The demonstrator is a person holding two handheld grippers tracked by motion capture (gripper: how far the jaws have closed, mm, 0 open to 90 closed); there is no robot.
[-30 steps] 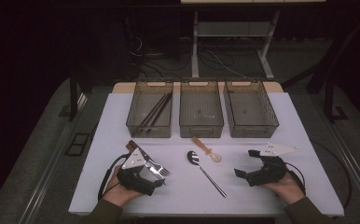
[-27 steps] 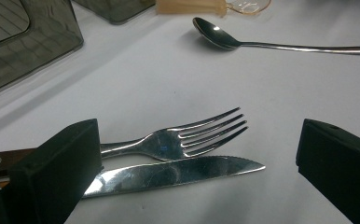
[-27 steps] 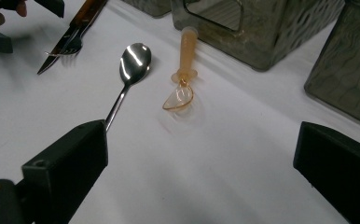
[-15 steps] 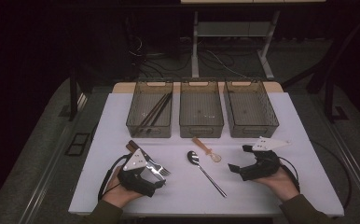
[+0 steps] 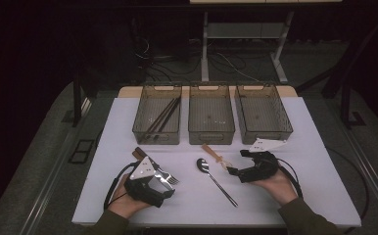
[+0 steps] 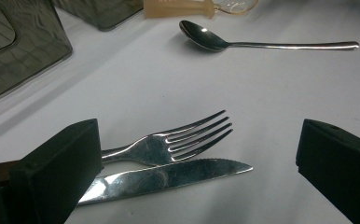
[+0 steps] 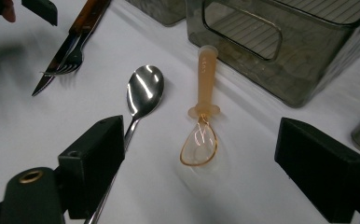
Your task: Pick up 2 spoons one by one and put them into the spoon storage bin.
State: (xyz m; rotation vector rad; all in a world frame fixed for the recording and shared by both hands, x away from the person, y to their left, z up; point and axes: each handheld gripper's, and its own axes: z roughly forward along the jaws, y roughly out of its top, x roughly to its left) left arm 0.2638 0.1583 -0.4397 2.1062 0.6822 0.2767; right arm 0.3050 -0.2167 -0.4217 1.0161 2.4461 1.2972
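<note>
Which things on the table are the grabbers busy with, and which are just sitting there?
In the job:
right gripper, open around the orange spoon
left gripper, open over the fork and knife

Just lying about:
metal spoon
three bins
dark sticks in the left one

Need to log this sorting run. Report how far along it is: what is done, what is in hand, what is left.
Done: dark chopsticks lie in the left smoky plastic bin; the other two bins look bare.

In hand: the right gripper, jaws open and just closing a little, is lined up on the amber plastic spoon, not yet gripping.

Left: that spoon, the steel spoon, steel fork and knife by the open left gripper.
</note>
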